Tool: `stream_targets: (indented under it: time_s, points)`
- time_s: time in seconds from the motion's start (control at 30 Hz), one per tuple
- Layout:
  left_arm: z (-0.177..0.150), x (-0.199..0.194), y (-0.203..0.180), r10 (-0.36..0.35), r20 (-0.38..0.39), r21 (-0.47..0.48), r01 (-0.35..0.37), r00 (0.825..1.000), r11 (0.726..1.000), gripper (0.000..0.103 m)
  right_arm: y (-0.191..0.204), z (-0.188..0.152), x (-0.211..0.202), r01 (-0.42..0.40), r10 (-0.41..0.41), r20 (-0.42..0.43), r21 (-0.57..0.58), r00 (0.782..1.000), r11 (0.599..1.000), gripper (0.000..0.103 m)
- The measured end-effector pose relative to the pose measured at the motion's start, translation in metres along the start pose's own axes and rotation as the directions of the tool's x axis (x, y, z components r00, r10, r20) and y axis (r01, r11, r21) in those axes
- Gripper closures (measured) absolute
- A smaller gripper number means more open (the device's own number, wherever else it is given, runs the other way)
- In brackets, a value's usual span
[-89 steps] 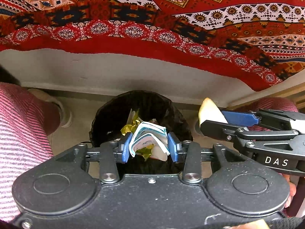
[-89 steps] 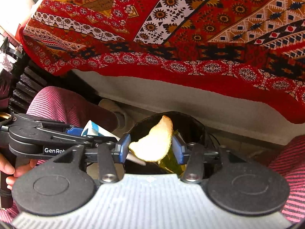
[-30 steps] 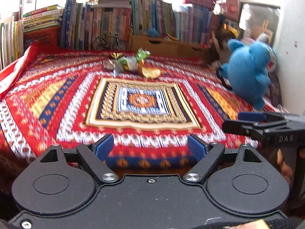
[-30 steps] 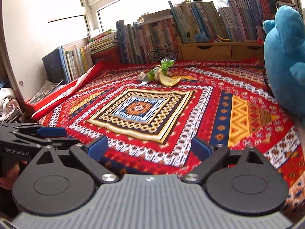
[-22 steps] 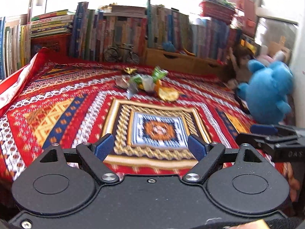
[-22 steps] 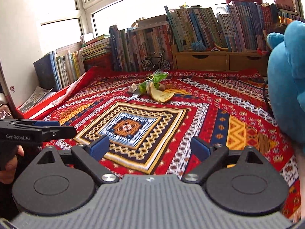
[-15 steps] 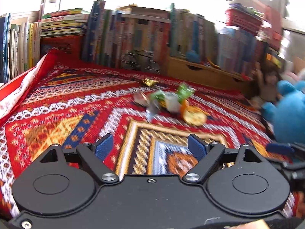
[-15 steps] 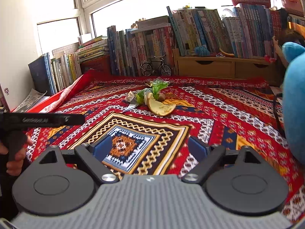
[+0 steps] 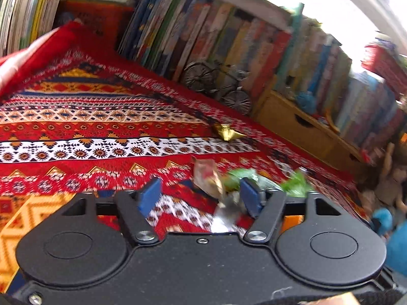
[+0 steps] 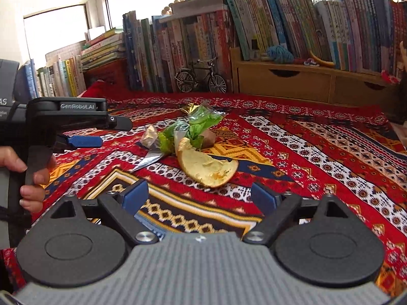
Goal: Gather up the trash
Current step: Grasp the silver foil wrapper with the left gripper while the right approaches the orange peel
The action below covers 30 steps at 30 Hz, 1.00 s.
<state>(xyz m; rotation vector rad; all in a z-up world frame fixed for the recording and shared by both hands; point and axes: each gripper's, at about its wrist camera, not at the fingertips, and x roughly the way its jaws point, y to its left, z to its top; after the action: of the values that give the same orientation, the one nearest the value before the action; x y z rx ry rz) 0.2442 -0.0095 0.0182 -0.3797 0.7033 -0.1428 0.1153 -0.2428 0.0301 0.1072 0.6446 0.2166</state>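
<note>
A small heap of trash lies on the red patterned cloth (image 10: 318, 152). In the right wrist view it holds a yellow fruit peel (image 10: 207, 164), green wrappers (image 10: 195, 124), a silver foil piece (image 10: 150, 157) and a pale crumpled wrapper (image 10: 150, 133). My right gripper (image 10: 198, 198) is open, just short of the peel. My left gripper (image 9: 201, 197) is open and low over the heap's left side; a clear crumpled wrapper (image 9: 207, 176) and silver foil (image 9: 225, 212) lie between its pads, and green wrappers (image 9: 295, 184) sit to the right. A gold wrapper (image 9: 226, 132) lies apart, farther back.
Rows of books (image 10: 203, 38) line the back, with a model bicycle (image 10: 201, 78) and a wooden drawer unit (image 10: 313, 82) in front of them. A hand (image 10: 30, 175) holds the left gripper's handle at the left of the right wrist view. A blue plush toy (image 9: 396, 244) sits at right.
Both grippers let go of their trash over the black bin, rose to the cloth-covered surface and moved forward to the heap. The left one has dipped low and tilted over the wrappers.
</note>
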Motion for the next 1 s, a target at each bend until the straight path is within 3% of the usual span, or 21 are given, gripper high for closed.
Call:
stream_targets:
  time_s: [0.07, 0.27, 0.37, 0.4, 0.43, 0.53, 0.6, 0.63, 0.7, 0.73, 1.0]
  points:
    - [0.003, 0.017, 0.002, 0.011, -0.016, -0.022, -0.011, 1.000, 1.000, 0.050, -0.003, 0.003, 0.012, -0.004, 0.004, -0.011, 0.007, 1.000, 1.000, 0.008]
    - [0.005, 0.050, 0.001, -0.013, -0.040, -0.058, 0.010, 0.999, 0.998, 0.050, -0.005, 0.006, 0.038, -0.009, 0.009, -0.034, 0.001, 0.999, 1.000, 0.005]
    - [0.001, 0.057, -0.006, -0.015, -0.026, -0.027, 0.014, 1.000, 1.000, 0.052, -0.007, 0.007, 0.049, -0.012, 0.012, -0.043, 0.006, 0.999, 1.000, 0.005]
    - [0.000, 0.059, -0.009, -0.007, -0.018, -0.009, 0.007, 1.000, 1.000, 0.057, -0.008, 0.007, 0.052, -0.015, 0.015, -0.042, 0.012, 0.999, 1.000, 0.005]
    - [-0.001, 0.061, -0.012, -0.004, -0.022, 0.005, 0.004, 1.000, 1.000, 0.077, -0.009, 0.008, 0.054, -0.023, 0.024, -0.043, 0.022, 0.999, 1.000, 0.006]
    - [-0.004, 0.059, -0.019, 0.005, -0.020, 0.038, -0.004, 1.000, 0.999, 0.091, -0.010, 0.009, 0.061, -0.044, 0.047, -0.053, 0.047, 0.998, 0.998, 0.022]
    - [-0.006, 0.054, -0.024, -0.001, -0.004, 0.079, 0.001, 1.000, 0.997, 0.092, -0.008, 0.007, 0.060, -0.049, 0.052, -0.052, 0.047, 0.997, 0.998, 0.046]
    - [-0.007, 0.051, -0.026, -0.001, 0.004, 0.087, 0.001, 1.000, 0.996, 0.093, -0.008, 0.006, 0.058, -0.050, 0.052, -0.048, 0.047, 0.997, 0.998, 0.050]
    - [-0.007, 0.043, -0.028, -0.010, 0.018, 0.092, 0.008, 1.000, 0.996, 0.093, -0.008, 0.005, 0.055, -0.041, 0.043, -0.041, 0.052, 0.998, 0.998, 0.074]
    - [-0.007, 0.039, -0.029, -0.013, 0.026, 0.092, 0.010, 1.000, 0.996, 0.093, -0.009, 0.004, 0.052, -0.037, 0.039, -0.038, 0.058, 0.999, 0.998, 0.079]
    - [-0.008, -0.004, -0.033, -0.034, 0.068, 0.141, 0.024, 0.997, 0.990, 0.093, -0.014, 0.000, 0.026, -0.030, 0.030, 0.001, 0.081, 1.000, 0.996, 0.089]
